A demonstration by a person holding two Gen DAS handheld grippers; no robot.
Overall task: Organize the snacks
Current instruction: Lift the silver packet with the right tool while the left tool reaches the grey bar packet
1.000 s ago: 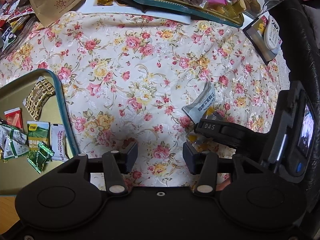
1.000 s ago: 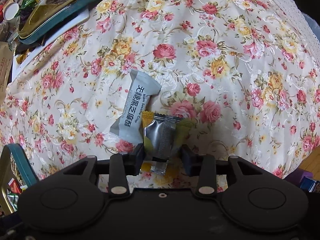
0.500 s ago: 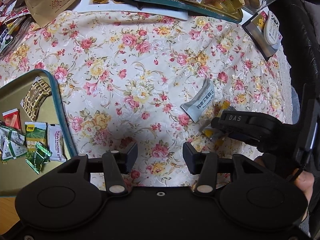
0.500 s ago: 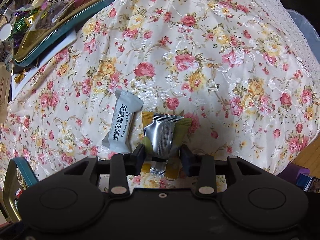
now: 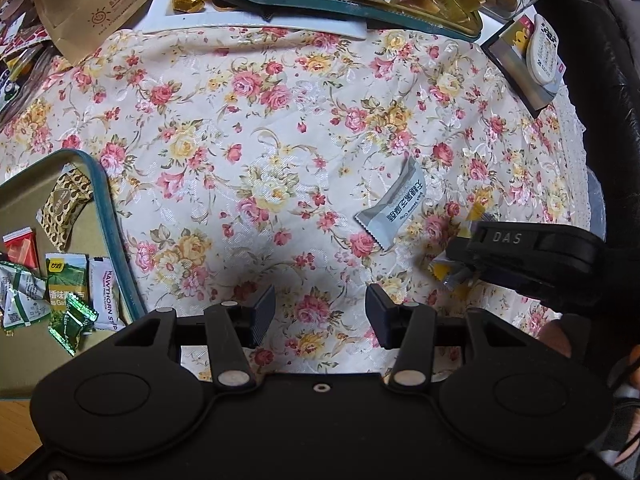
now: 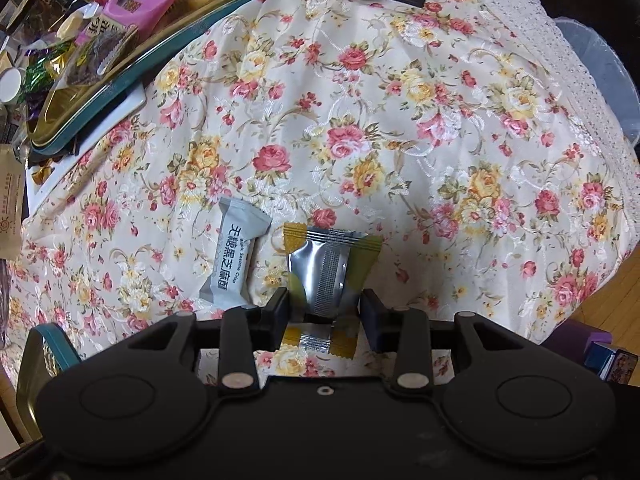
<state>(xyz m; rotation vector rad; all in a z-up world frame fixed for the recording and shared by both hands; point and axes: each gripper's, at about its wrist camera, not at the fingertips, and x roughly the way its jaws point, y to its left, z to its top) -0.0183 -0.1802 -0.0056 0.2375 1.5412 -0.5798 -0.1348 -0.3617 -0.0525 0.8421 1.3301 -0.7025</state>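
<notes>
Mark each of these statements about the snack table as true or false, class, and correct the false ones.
1. The right gripper holds a silver and yellow snack packet. True.
2. The left gripper is clamped on the grey sesame crisp packet. False: its jaws stand open with nothing between them, and that packet lies on the floral tablecloth.
3. The teal-rimmed tray at the left gripper's side is bare. False: several small packets lie in it, among them a hawthorn strip packet.
4. The grey sesame crisp packet lies beside the held packet, not in any tray. True.
5. The tablecloth is plain white. False: it is printed with pink and yellow roses.
</notes>
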